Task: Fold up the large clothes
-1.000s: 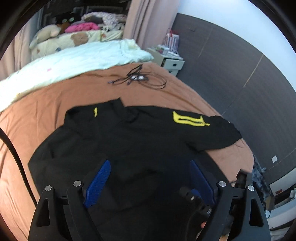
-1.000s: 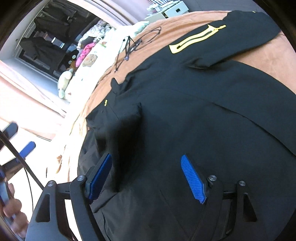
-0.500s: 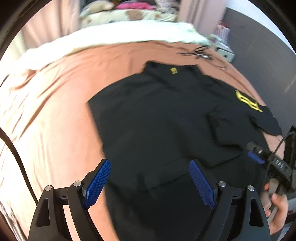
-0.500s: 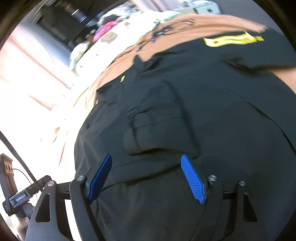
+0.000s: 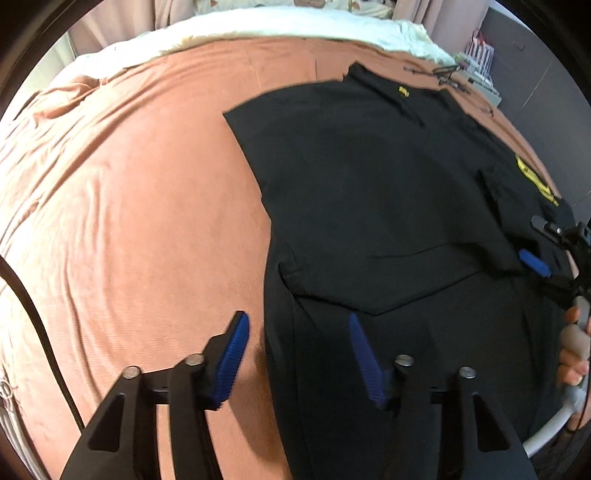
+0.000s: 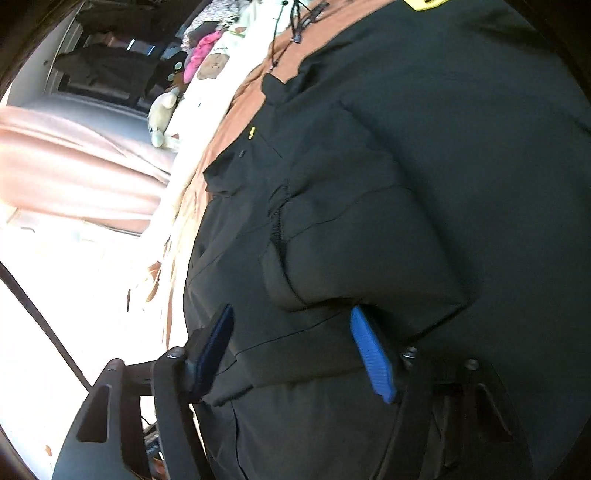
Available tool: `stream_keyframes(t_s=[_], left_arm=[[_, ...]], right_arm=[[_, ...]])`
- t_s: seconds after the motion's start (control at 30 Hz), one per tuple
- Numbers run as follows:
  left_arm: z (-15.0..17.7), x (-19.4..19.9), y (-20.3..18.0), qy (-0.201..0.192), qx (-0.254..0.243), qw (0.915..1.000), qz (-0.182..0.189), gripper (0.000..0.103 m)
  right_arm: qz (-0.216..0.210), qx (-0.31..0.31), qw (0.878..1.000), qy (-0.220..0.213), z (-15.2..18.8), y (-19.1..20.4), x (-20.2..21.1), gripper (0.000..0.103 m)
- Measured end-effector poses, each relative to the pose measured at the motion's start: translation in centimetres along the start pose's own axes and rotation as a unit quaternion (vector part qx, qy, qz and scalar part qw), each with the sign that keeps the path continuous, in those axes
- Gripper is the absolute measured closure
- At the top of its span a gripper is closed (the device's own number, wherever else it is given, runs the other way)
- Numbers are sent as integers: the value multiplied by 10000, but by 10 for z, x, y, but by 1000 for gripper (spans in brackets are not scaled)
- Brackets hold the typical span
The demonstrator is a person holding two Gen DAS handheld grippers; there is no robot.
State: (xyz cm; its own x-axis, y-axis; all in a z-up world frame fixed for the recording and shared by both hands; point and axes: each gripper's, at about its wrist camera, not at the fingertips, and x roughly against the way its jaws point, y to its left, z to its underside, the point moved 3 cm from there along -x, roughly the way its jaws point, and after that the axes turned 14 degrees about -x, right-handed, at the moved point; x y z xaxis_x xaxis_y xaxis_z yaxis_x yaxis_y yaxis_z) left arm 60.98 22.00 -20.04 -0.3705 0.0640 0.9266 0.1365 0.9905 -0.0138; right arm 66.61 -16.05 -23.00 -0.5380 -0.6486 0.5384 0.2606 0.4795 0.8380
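A large black shirt (image 5: 369, 184) with yellow markings lies spread on the brown bedspread (image 5: 129, 203), one sleeve folded in over its body. My left gripper (image 5: 299, 350) is open and straddles the shirt's left side edge near the hem. My right gripper (image 6: 291, 350) is open, low over the shirt (image 6: 406, 184), with black cloth between its blue pads; it also shows at the right edge of the left wrist view (image 5: 543, 254).
A white duvet (image 5: 258, 26) and pillows lie at the head of the bed. Black cables (image 5: 447, 74) lie on the bedspread beyond the collar. A stuffed toy (image 6: 162, 110) and pink clothes (image 6: 203, 51) sit far off. A grey wall (image 5: 535, 74) runs along the right.
My left gripper has swung left, from over the shirt's middle to its left side edge. My right gripper has dropped closer to the cloth. Both have stayed open.
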Motion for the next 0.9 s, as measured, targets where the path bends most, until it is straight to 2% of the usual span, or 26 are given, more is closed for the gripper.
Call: stream_keyframes(t_s=[0.07, 0.23, 0.3, 0.33, 0.4, 0.5, 0.6, 0.7, 0.77, 0.83, 0.9], left_arm=[[3, -8, 0, 94, -31, 9999, -47, 62], [4, -19, 1, 124, -75, 9998, -154, 65], [4, -21, 2, 129, -72, 9997, -204, 72], [4, -23, 3, 136, -57, 9996, -230, 76], [2, -25, 5, 106, -3, 9997, -209, 80], [2, -25, 6, 97, 32, 9997, -208, 83], [2, -24, 6, 102, -25, 9996, -251, 83], [2, -24, 8, 85, 12, 9996, -263, 84], [3, -24, 9, 68, 59, 9997, -249, 84], [3, -25, 10, 58, 106, 9997, -225, 84], [3, -25, 11, 52, 160, 9996, -204, 84]], right_arm=[[3, 34, 10000, 14, -2, 3, -5, 52], [93, 173, 9998, 61, 10, 11, -29, 53], [115, 260, 9996, 50, 14, 11, -31, 54], [132, 288, 9995, 50, 13, 13, -35, 66], [91, 301, 9995, 94, 8, 14, -34, 82], [-97, 331, 9993, -154, -4, 22, -22, 83], [-48, 445, 9980, -451, -20, 30, 0, 83], [42, 660, 9952, -723, -37, 36, 24, 76], [126, 743, 9934, -868, -43, 37, 35, 61], [288, 825, 9899, -1112, -52, 34, 50, 42], [416, 861, 9881, -1202, -57, 27, 60, 39]])
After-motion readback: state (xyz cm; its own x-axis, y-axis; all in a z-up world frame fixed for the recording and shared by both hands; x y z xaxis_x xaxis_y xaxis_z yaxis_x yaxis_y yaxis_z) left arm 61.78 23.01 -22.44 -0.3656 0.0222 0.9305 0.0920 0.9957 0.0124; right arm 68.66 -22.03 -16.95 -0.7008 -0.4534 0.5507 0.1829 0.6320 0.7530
